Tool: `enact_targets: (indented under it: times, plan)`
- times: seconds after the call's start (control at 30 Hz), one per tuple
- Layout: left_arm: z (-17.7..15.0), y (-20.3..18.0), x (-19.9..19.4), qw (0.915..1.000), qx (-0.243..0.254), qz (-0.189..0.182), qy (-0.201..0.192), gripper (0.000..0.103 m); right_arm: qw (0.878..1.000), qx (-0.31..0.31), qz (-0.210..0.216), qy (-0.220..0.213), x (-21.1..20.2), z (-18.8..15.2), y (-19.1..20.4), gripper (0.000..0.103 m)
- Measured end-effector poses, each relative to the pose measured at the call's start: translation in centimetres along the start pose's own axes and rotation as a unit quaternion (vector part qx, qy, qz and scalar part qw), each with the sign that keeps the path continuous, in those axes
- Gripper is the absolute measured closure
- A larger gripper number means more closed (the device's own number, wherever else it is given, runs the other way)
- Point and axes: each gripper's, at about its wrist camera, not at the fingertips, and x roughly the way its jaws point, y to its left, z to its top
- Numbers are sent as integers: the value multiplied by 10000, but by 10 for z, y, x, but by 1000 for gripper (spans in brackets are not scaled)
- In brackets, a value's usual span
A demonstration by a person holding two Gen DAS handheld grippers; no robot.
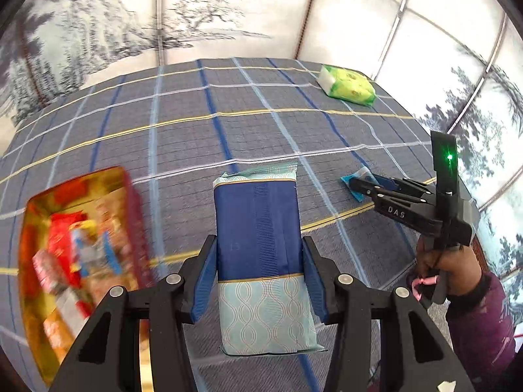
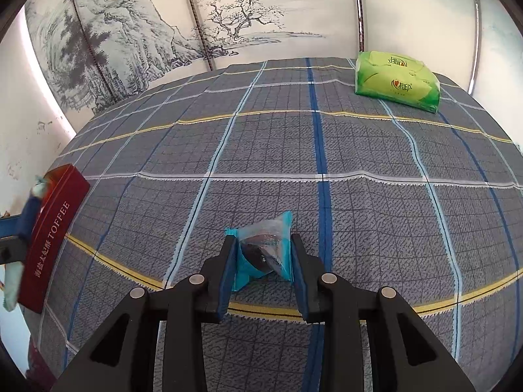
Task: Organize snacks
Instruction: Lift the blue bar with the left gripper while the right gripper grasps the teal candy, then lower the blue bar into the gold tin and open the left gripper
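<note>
- Checked blue cloth [image 2: 359, 196] is covering the surface, with a painted landscape screen behind
- I'm clamping my left tool [image 1: 260, 251] on the long blue snack packet [image 1: 258, 228], carrying it beside the toffee tin [image 1: 75, 248] where snacks are gathering
- I'm setting my right tool [image 2: 263, 254] around the small teal packet [image 2: 264, 251] on the cloth; pads flanking it, grip uncertain
</note>
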Motion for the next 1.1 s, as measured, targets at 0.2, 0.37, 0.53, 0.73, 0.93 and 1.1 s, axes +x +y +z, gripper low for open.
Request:
enact_targets:
  times: [0.2,0.37,0.53,0.73,0.93,1.1]
  plan:
    - [-13,45,-34,9985,-323,406,-170,58,9999,-93,-136,12,0,0,4,71]
    - [-20,99,-51,9935,-701,883,-143,58,10000,-47,-77,8,-1,0,2,71]
    - [-17,128,-60,9895,-853,1140,-251,58,9999,-77,-113,13,-1,-1,1,71]
    - [-9,147,-53,9882,-937,1183,-248,57,9998,-104,-141,20,0,0,4,71]
    - [-4,157,-34,9880,-1125,1048,-143,57,9996,-164,-209,31,0,0,6,71]
    - [-1,156,-23,9889,-1100,994,-116,57,9994,-214,-264,42,1,1,8,71]
